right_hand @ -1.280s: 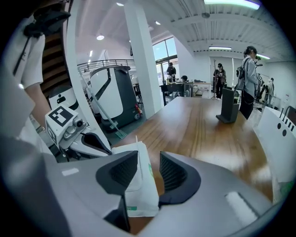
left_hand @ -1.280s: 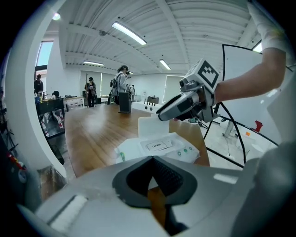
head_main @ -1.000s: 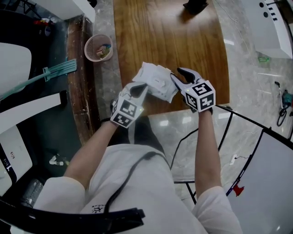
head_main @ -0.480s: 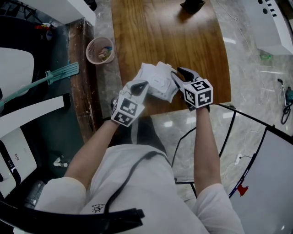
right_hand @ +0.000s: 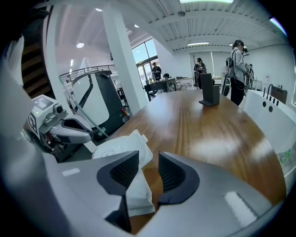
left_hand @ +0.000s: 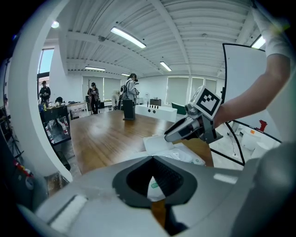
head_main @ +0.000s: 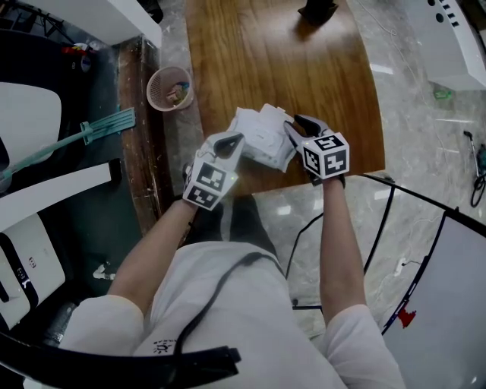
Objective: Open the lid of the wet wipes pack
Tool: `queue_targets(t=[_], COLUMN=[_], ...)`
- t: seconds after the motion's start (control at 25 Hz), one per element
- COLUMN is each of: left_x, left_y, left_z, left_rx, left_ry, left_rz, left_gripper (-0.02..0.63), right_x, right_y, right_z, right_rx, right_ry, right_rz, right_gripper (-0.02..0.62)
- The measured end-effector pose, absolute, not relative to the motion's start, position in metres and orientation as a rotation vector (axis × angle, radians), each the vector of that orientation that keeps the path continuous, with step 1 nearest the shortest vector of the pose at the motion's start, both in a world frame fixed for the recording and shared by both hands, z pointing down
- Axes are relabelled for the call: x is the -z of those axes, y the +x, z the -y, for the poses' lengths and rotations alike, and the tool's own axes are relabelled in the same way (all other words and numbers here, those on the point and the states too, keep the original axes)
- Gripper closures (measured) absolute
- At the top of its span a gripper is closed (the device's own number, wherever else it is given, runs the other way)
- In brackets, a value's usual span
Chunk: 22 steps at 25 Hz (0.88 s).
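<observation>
A white wet wipes pack (head_main: 260, 137) hangs above the near edge of the wooden table (head_main: 258, 53), between both grippers. My left gripper (head_main: 231, 141) is shut on the pack's left edge; in the left gripper view a white strip with a green mark (left_hand: 154, 186) is pinched where the jaws meet. My right gripper (head_main: 293, 126) is at the pack's right side. In the right gripper view its jaws stand apart, the pack's corner (right_hand: 136, 187) lies in the gap against the left pad, and wood shows beside the right pad. A white flap (right_hand: 135, 139) sticks up at the pack's far end.
A pink basket (head_main: 170, 87) and a teal mop (head_main: 99, 129) lie on the floor to the left. A dark stand (head_main: 317, 9) sits at the table's far end. A black tube frame (head_main: 395, 213) runs along the right. Several people stand far off in the room.
The right gripper's marker cube has rolled a little and sits squarer to the camera. The pack and the left gripper have risen slightly.
</observation>
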<state>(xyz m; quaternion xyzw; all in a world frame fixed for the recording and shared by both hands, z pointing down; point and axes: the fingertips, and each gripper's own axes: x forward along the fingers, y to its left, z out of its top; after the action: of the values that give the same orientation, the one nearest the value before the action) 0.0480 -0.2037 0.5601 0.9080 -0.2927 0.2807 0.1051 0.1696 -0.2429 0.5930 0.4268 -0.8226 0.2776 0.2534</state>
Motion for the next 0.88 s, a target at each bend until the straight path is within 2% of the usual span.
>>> queue_targets(t=[0.6,0.72,0.88], left_x=[-0.515,-0.498,-0.472], left_y=[0.04,0.039,0.037], left_z=[0.204,0.204,0.202], left_rx=[-0.738,-0.694,-0.616], left_ry=[2.737,2.767,2.795], left_rz=[0.865,0.853,0.839], left_gripper=[0.6,0.6,0.6], right_x=[-0.536,-0.505,-0.472], right_y=[0.164,0.163,0.159], right_z=[0.214,0.206,0.186], right_rx=[-0.64,-0.598,-0.52], right_ry=[1.335,1.453,1.593], right_rz=[2.25,2.286,2.282], right_gripper=[0.456,0.513,0.559])
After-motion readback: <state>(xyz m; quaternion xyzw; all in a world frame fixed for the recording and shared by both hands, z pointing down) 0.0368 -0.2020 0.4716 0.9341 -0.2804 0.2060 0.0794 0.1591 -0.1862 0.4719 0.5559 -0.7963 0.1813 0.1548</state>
